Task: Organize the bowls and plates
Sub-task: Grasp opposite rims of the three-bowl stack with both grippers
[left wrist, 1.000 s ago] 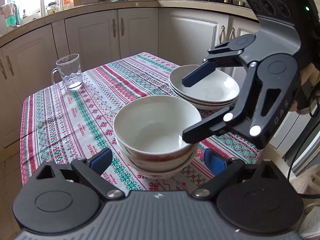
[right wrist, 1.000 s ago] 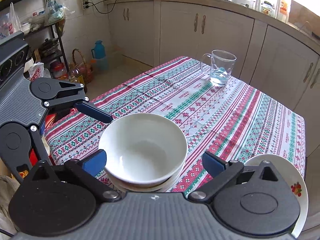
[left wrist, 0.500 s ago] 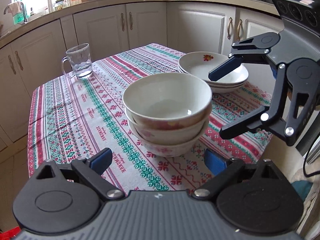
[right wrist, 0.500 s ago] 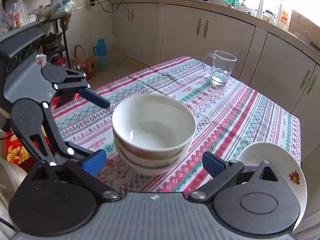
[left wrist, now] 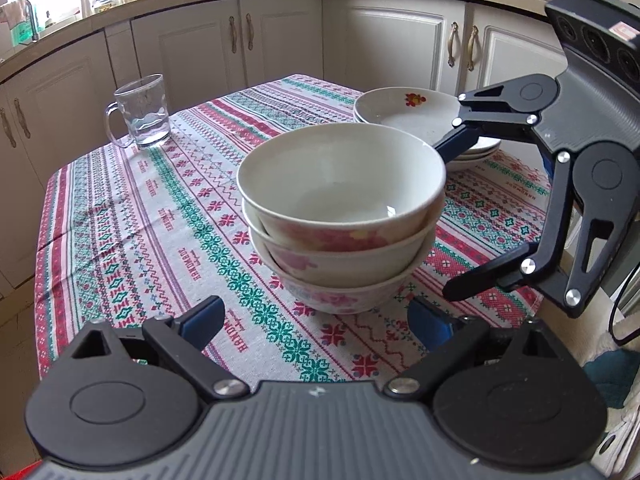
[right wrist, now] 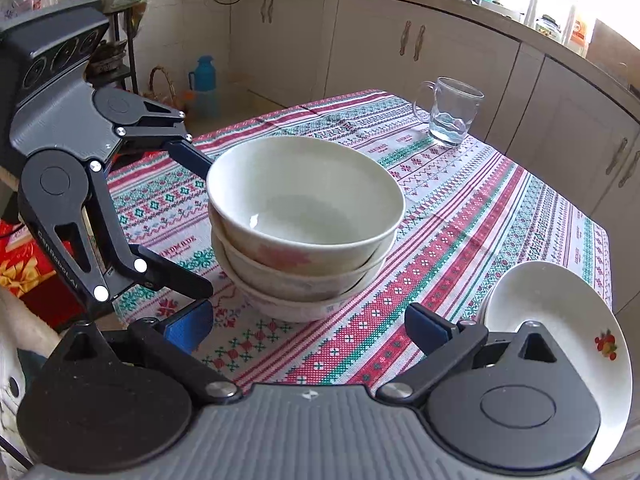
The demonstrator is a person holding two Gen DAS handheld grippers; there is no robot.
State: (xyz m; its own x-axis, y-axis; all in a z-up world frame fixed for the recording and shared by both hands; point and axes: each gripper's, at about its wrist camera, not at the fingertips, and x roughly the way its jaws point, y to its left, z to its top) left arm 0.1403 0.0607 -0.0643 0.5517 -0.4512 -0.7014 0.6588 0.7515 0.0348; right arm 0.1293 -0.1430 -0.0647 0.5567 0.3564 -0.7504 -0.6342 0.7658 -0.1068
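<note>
- Okay, bowl stack (left wrist: 340, 216): three bowls nested, white inside, pink floral outside, sitting upright on the tablecloth (left wrist: 132, 216) around the table's middle.
- Top bowl (right wrist: 304, 200) looks empty, rim level.
- Left gripper (left wrist: 316, 320): jaws spread wide, holding nothing, low at the near edge of its own view, just short of the stack's base. Blue fingertips (left wrist: 204, 316) apart from the bowls.
- Same left gripper (right wrist: 196, 220) seen from the right wrist view: at the stack's left, one finger up by the top rim, one down near the base; contact with the rim cannot be told.
- Right gripper (right wrist: 308, 328): released too, jaws wide, nothing between them, near side of the stack in its own view.
- Right gripper (left wrist: 456, 220) in the left wrist view: right of the stack, upper finger reaching across in front of the plates, lower finger down near the stack's base.
- Plate stack (left wrist: 404, 116): several shallow white plates, red flower print on the top one, far right of the bowls near the table's edge, apart from the bowls.
- In the right wrist view the plates (right wrist: 560, 312) sit at the near right corner, partly hidden by the gripper body.
- Glass mug (left wrist: 140, 114) with a handle, upright, a little water in it, far left corner of the table, well apart from the bowls.
- White kitchen cabinets (left wrist: 280, 36) behind the table.
</note>
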